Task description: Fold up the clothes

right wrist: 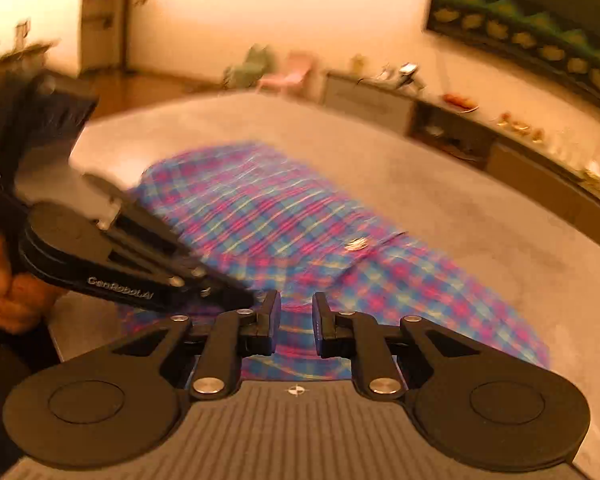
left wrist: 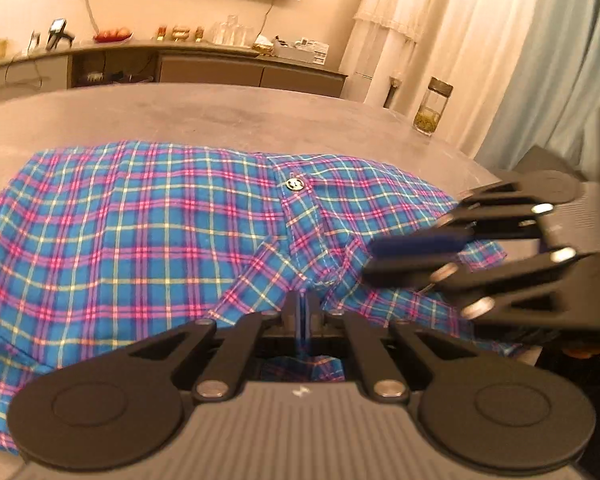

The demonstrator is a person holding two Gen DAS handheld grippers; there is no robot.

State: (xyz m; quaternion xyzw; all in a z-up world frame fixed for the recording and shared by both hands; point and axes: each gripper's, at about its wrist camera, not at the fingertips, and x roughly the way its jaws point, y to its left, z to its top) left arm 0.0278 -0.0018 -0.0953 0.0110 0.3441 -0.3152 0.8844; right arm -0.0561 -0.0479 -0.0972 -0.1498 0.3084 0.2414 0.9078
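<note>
A sideboard point(left wrist: 160, 64) cluttered with small items lines the cream wall behind the grey table point(left wrist: 220, 116). The plaid shirt point(left wrist: 140, 220) lies spread on it. The left gripper point(left wrist: 302, 312) has its jaws pinched on a fold of the shirt; the right gripper point(right wrist: 296, 320), blurred, seems narrowly parted above the cloth. A glass jar point(left wrist: 432, 106) stands near white curtains point(left wrist: 480, 40).

Shirt point(left wrist: 148, 232) lies on table point(left wrist: 220, 112), jar point(left wrist: 432, 106) behind.

Home — sideboard point(left wrist: 204, 68), curtains point(left wrist: 480, 40)
</note>
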